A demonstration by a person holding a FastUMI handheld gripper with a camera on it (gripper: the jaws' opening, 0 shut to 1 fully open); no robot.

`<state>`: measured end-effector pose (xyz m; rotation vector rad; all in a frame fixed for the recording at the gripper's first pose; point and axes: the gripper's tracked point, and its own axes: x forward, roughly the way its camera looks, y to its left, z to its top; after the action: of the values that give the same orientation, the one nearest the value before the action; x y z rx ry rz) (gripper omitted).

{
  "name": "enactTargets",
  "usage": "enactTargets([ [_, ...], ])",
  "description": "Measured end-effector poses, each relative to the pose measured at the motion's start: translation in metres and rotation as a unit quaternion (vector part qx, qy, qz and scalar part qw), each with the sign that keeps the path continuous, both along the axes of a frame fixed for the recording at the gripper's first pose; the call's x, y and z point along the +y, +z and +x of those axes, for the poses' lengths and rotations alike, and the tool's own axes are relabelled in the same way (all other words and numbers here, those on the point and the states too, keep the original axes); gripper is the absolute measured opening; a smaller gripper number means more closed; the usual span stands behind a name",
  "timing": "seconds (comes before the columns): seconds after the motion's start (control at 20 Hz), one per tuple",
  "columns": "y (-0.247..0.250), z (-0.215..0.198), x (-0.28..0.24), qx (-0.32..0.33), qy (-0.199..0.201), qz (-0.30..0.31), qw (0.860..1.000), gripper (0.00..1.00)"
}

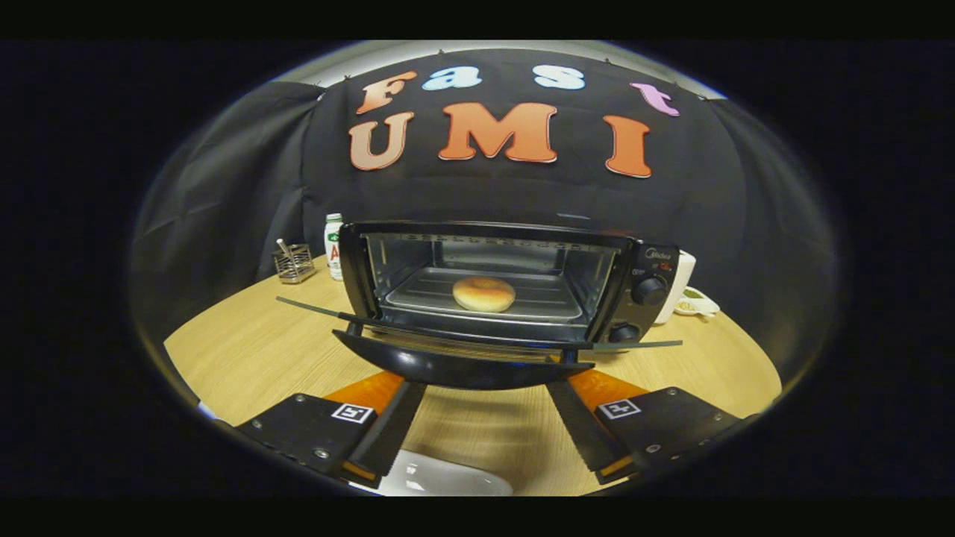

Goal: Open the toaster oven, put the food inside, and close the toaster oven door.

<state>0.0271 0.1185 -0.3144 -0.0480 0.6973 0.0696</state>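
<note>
Toaster oven stands on the round wooden surface, straight ahead of my tongs. Its door hangs folded down toward me, glass panel roughly level, the dark handle edge nearest the fingertips. The food, a round pale bun, lies on the tray inside the cavity, about centred, well beyond the fingers. Tongs spread wide, nothing between them; both fingers sit just under or just short of the door's front edge, and I cannot tell whether they touch it. A white dish lies on the surface below and between the fingers, and it looks bare. Judgement: opening and loading are done, so the step in hand is the last one, closing the door. For the next move I expect to need a contact under the door's front lip or handle, then a lift that follows the hinge arc up and away from me until the door meets the oven face. The fingers need not clamp; a push from beneath may do, though the glossy handle could slip off them. Control knobs sit on the oven's right panel, clear of the door's path. Behind the oven: a wire caddy and a small bottle to one side, a white cup to the other, all well apart from the work.
</note>
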Motion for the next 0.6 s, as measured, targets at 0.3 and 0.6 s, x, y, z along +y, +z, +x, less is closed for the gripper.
enactTargets([
  [0.3,0.005,0.017,0.0,-0.016,-0.011,0.01,1.0,0.94],
  [0.6,0.009,0.046,0.005,-0.043,-0.007,-0.008,0.999,0.94],
])
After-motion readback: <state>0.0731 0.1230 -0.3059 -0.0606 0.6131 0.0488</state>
